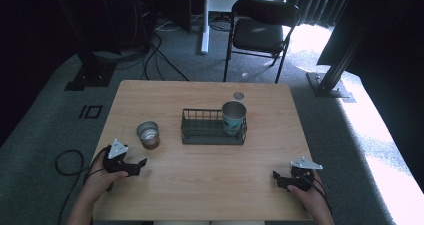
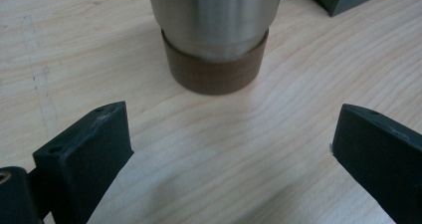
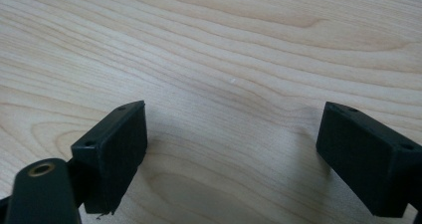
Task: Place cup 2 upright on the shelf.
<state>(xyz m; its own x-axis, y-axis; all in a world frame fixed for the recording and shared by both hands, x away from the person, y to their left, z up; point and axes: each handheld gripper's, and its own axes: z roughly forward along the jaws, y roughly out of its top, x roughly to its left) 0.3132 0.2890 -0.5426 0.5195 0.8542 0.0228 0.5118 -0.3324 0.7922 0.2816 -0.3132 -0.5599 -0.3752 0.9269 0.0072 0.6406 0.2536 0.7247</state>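
Left gripper (image 1: 131, 166) fingers spread, steel cup with brown base (image 1: 148, 135) at its 1 o'clock on bench (image 1: 210, 185); advance centred, close low on base; right gripper (image 1: 285, 180) open, idle.

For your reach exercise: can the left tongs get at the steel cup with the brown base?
Probably yes: the left tongs stand open, facing the steel cup, with bare table between them.

Steel cup (image 2: 214, 35) — top cut off by the frame edge — rim unseen.
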